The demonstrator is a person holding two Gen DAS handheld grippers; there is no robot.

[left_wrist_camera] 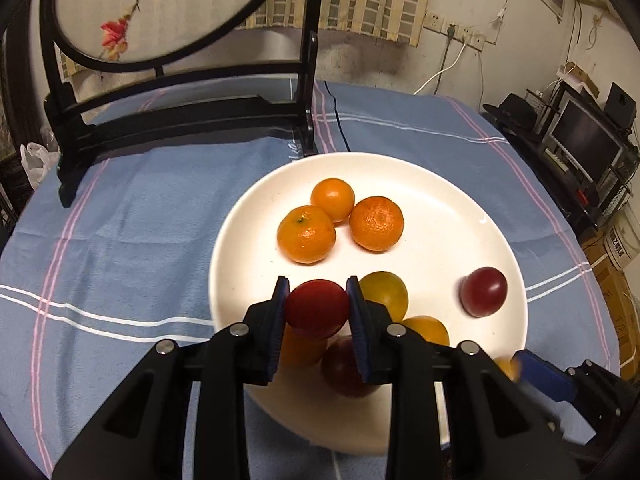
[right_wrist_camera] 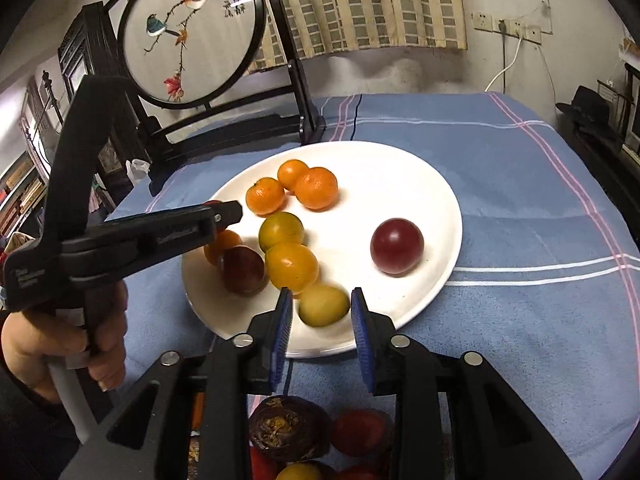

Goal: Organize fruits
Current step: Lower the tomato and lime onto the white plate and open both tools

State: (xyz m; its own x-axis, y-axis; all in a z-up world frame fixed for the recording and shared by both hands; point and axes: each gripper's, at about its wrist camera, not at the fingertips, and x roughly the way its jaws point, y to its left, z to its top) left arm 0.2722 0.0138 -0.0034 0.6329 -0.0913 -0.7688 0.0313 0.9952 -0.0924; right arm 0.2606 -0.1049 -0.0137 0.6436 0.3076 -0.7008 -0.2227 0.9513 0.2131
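Note:
A white plate (left_wrist_camera: pixel 460 216) (right_wrist_camera: pixel 420 184) on the blue cloth holds three tangerines (left_wrist_camera: pixel 306 234) (right_wrist_camera: pixel 316 188), yellow-orange fruits (right_wrist_camera: pixel 291 267) and dark red plums (right_wrist_camera: pixel 397 245) (left_wrist_camera: pixel 483 291). My left gripper (left_wrist_camera: pixel 318 306) is shut on a red fruit (left_wrist_camera: pixel 317 309) and holds it above the plate's near left part. In the right wrist view it comes in from the left (right_wrist_camera: pixel 228 212). My right gripper (right_wrist_camera: pixel 322 312) is open, its pads on either side of a yellow fruit (right_wrist_camera: pixel 324 305) at the plate's near edge, apart from it.
A black wooden stand with a round embroidered screen (right_wrist_camera: pixel 192 32) stands at the back left of the table. More fruit, red and dark brown (right_wrist_camera: pixel 288 428), lies below the right gripper. A black cable (left_wrist_camera: pixel 338 120) runs across the cloth behind the plate.

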